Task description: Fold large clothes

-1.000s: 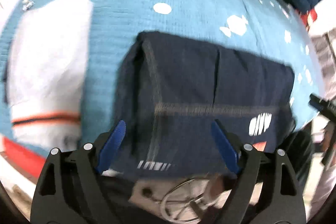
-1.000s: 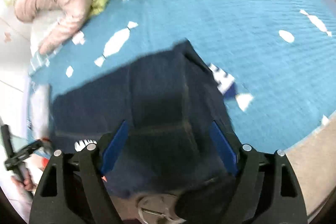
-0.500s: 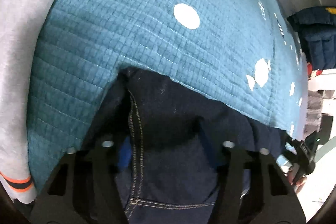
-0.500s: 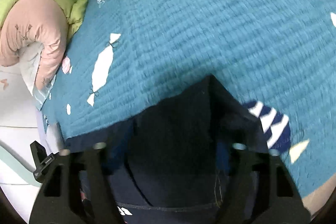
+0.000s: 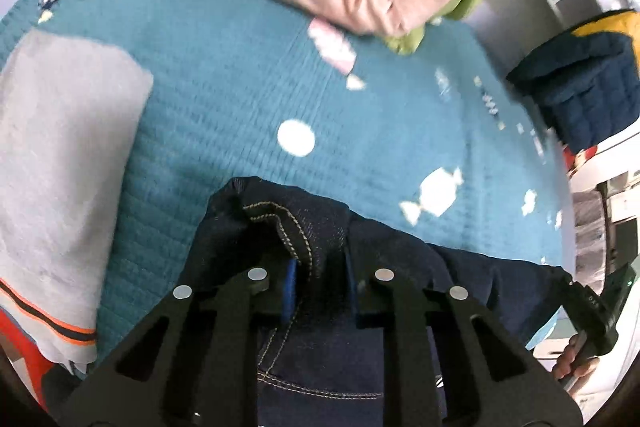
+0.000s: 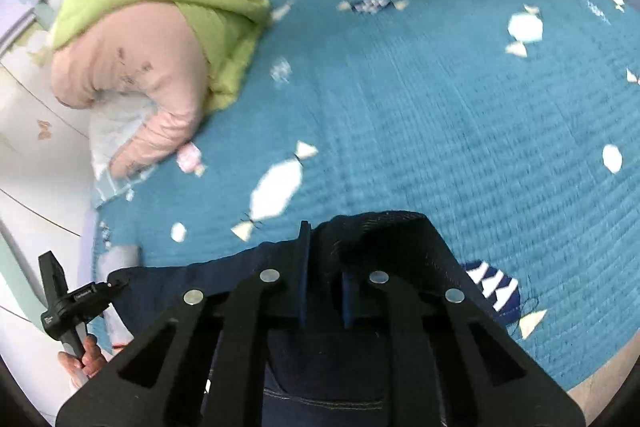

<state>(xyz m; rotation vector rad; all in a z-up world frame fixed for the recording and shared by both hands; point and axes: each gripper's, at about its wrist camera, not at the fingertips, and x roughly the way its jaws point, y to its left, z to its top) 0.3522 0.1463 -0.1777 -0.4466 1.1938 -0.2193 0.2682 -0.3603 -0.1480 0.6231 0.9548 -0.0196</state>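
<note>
Spread a second ago, the left gripper (image 5: pixel 318 285) and right gripper (image 6: pixel 324 297) are now closing, pinching the jeans' (image 5: pixel 320 223) near corners, ready for folding.

Bunched dark jeans (image 5: pixel 320 227) are hiding the left tongs (image 5: pixel 318 287) pad faces; bottom edge is cropping the denim. Bedspread (image 6: pixel 420 115) print is blurring. Grey garment (image 5: pixel 60 167) is running off-frame left.

One pair of dark jeans (image 5: pixel 320 367) lies on one teal quilt (image 5: pixel 224 115). Two grippers show, the left gripper (image 5: pixel 318 283) and the right gripper (image 6: pixel 324 301). There is one grey garment (image 5: pixel 60 163), one pink-and-green duvet (image 6: pixel 160 39) and one navy padded bundle (image 5: pixel 584 87).
</note>
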